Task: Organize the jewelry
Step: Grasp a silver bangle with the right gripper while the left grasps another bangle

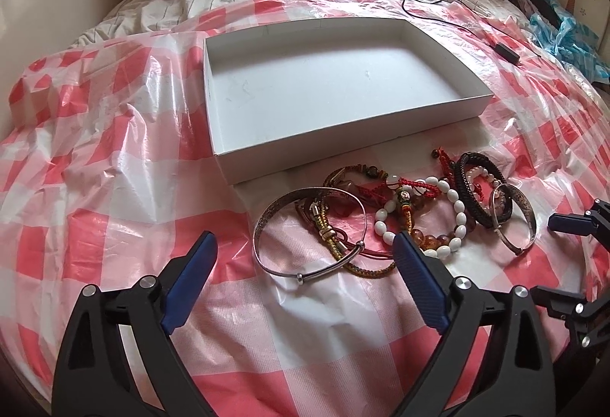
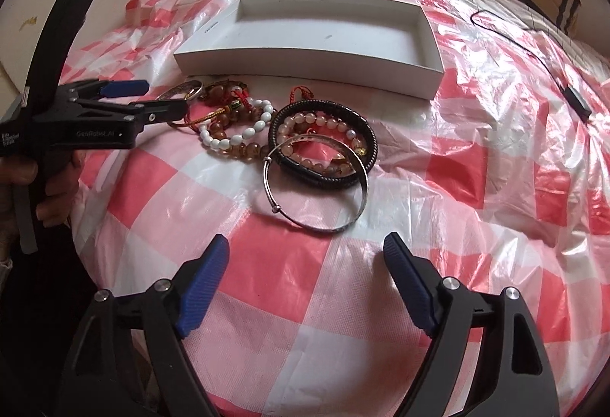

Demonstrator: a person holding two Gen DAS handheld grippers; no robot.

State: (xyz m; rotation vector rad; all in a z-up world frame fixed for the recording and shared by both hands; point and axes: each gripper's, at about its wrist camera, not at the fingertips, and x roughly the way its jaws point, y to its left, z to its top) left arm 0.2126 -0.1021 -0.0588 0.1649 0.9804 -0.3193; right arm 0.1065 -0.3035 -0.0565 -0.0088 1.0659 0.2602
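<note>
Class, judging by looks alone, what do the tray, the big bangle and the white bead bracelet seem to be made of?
Tray: matte white cardboard, judging by its thin folded walls.
Big bangle: silvery metal, shiny with a patterned band.
White bead bracelet: glossy opaque beads, maybe glass, porcelain or plastic; the look leaves it open.

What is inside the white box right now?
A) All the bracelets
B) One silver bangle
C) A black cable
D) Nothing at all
D. The white box shows only its bare floor in both views, while the bracelets lie in a pile on the checked plastic sheet in front of it, and the black cable runs on the sheet beside it, outside the box.
</note>
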